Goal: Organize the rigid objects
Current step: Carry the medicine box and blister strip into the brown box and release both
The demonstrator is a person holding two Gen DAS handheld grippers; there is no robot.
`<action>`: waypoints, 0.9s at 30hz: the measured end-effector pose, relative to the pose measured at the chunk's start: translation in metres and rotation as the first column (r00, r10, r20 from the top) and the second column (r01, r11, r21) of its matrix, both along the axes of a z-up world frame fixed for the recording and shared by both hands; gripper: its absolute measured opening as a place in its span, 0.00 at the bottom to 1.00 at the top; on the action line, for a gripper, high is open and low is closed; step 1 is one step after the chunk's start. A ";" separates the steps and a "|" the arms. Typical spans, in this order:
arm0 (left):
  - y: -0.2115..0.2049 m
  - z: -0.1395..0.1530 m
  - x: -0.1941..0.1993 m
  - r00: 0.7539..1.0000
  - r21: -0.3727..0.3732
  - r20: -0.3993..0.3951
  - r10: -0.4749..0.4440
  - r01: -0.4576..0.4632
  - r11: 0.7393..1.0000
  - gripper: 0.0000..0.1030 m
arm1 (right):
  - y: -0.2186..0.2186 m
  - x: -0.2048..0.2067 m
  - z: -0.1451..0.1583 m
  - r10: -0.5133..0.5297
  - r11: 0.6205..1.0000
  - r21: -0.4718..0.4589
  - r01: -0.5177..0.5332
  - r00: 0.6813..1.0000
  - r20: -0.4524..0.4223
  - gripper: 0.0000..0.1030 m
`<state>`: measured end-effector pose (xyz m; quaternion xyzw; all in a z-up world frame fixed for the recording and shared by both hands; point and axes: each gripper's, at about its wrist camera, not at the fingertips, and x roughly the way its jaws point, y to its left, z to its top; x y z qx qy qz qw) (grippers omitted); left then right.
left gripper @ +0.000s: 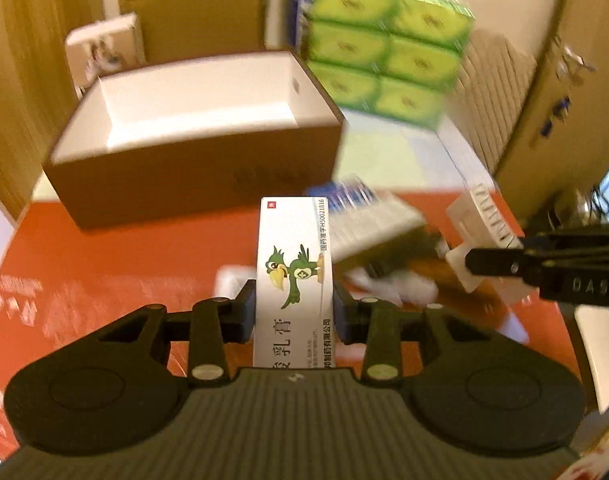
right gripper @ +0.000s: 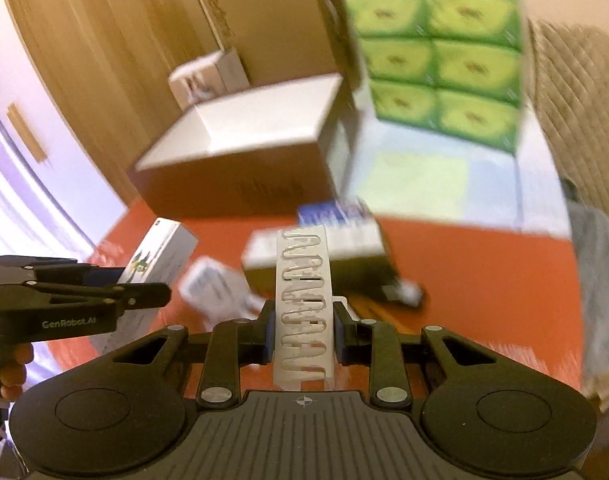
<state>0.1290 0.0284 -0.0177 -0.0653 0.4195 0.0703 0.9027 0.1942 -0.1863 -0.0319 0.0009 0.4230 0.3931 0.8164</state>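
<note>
left wrist view: left gripper [left gripper: 294, 312] clamped tight on a white ointment carton [left gripper: 294, 276] with a green bird print, held upright above the red table [left gripper: 104, 264]. right wrist view: right gripper [right gripper: 304, 330] closed on a clear plastic strip [right gripper: 304, 304] with looped ridges, also lifted. beyond them small blurred boxes [right gripper: 320, 244] lie on the table, then an open brown box [left gripper: 200, 136] with a white inside, then green tissue packs [left gripper: 388, 52].
</note>
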 end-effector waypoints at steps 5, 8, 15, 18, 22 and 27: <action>0.054 0.026 0.042 0.998 0.008 0.057 0.040 -0.040 0.999 0.32 | 0.056 0.034 0.020 0.007 0.998 0.059 -0.009 0.999 0.033 0.24; 0.084 0.036 0.070 0.995 0.005 0.073 0.062 -0.062 0.998 0.32 | 0.092 0.057 0.030 -0.006 0.997 0.079 0.002 0.999 0.052 0.24; 0.143 0.036 0.133 0.992 -0.013 0.072 0.107 -0.107 0.994 0.32 | 0.174 0.107 0.036 -0.023 0.997 0.080 0.017 0.997 0.077 0.24; 0.166 0.025 0.154 0.990 -0.029 0.050 0.135 -0.134 0.991 0.32 | 0.199 0.129 0.024 -0.038 0.998 0.060 0.034 0.997 0.064 0.24; 0.188 0.008 0.178 0.989 -0.044 0.023 0.144 -0.143 0.989 0.32 | 0.227 0.155 0.005 -0.057 0.998 0.018 0.056 0.998 0.036 0.24; 0.200 -0.024 0.201 0.990 -0.075 -0.045 0.134 -0.137 0.988 0.32 | 0.247 0.173 -0.024 -0.074 0.996 -0.045 0.073 0.997 -0.019 0.24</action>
